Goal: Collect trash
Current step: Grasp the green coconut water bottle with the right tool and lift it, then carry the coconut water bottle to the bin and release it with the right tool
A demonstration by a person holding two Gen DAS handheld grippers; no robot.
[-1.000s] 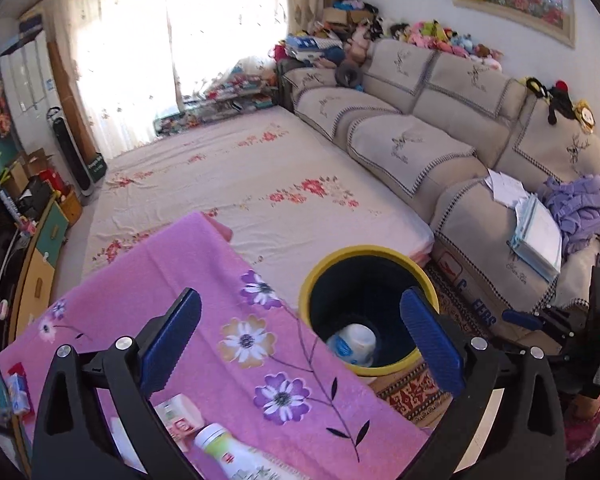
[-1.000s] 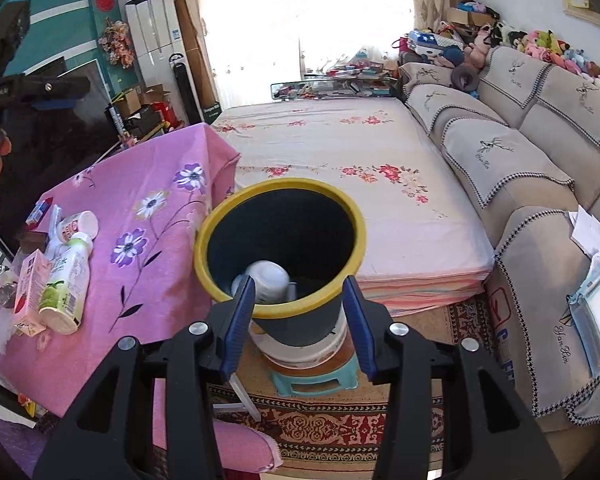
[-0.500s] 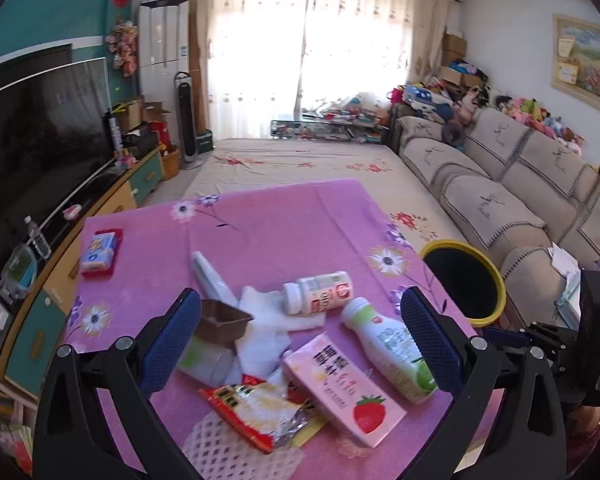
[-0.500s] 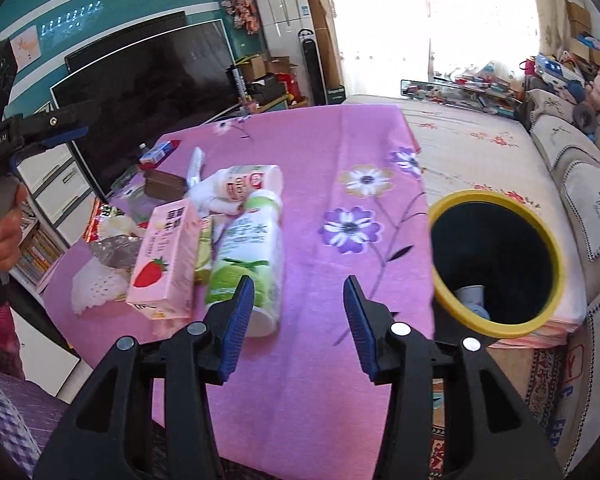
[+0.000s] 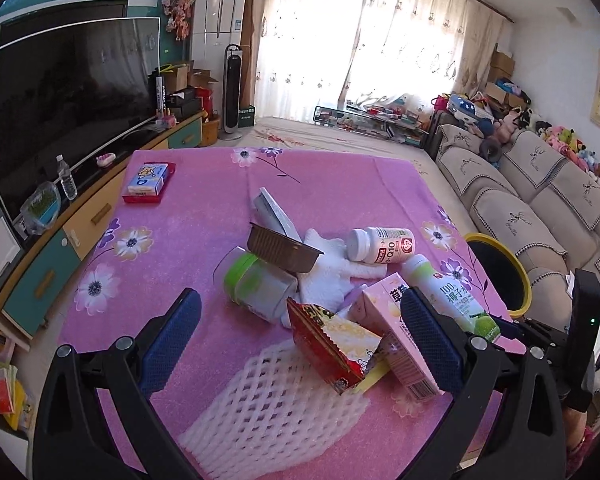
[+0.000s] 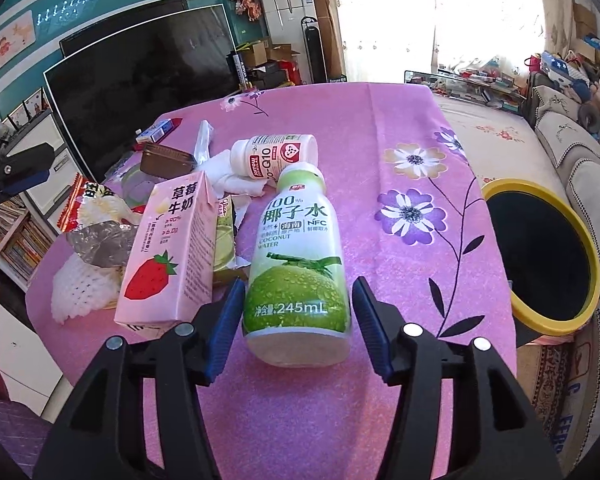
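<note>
Most trash uncollected: coconut water bottle (image 6: 298, 258), strawberry milk carton (image 6: 170, 248) and pill bottle (image 6: 278, 156) lie on the desk (image 6: 400, 120). Right gripper (image 6: 298, 326) jaws apart around the coconut bottle's base; left gripper (image 5: 300, 340) jaws apart, empty. Bin (image 6: 596, 280) beside the desk.

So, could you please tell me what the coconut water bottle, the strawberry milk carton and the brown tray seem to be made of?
Bottle: probably plastic, glossy printed sleeve and pale green cap. Carton: coated paperboard by its folded gable top and matte pink print. Tray: likely thin foil, with a ribbed wall and metallic bronze sheen.
</note>
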